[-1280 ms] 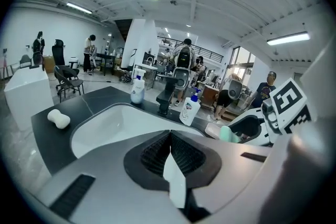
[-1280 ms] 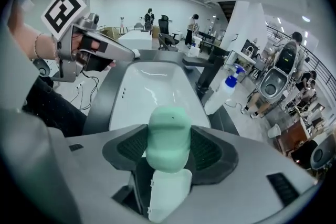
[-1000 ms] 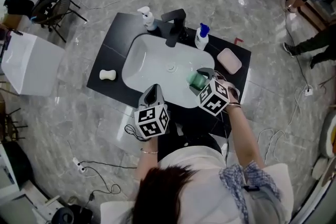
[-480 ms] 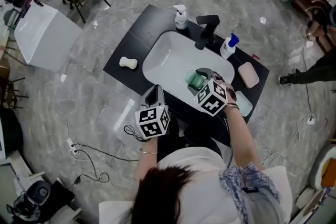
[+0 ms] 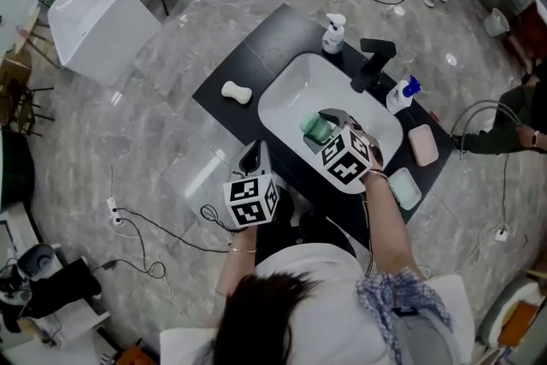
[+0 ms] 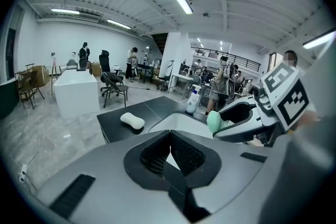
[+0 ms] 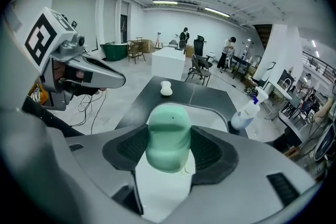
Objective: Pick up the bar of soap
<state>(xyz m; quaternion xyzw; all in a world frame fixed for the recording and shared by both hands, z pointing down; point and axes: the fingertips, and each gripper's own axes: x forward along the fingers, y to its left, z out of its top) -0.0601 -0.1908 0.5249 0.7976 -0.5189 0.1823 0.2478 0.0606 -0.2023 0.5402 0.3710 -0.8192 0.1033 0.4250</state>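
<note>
over the sink (image 5: 295, 94) — right claw (image 5: 320, 124) grips the green soap (image 7: 168, 134)

White sink (image 5: 295, 91) set in black counter (image 5: 256, 55); faucet (image 5: 373, 62) flanked by pump bottle (image 5: 334, 34) and spray bottle (image 5: 400, 96); pink dish (image 5: 422, 144) placed beside.

We look steeply down from the head onto a dark counter (image 5: 256, 55) with a sink (image 5: 291, 103), the left gripper (image 5: 250, 153) and right gripper (image 5: 318, 129) near us. Each gripper's camera sits close behind its jaws, facing across the counter to the far room. Both see the white soap (image 6: 132, 120), the sink and the other gripper.
</note>
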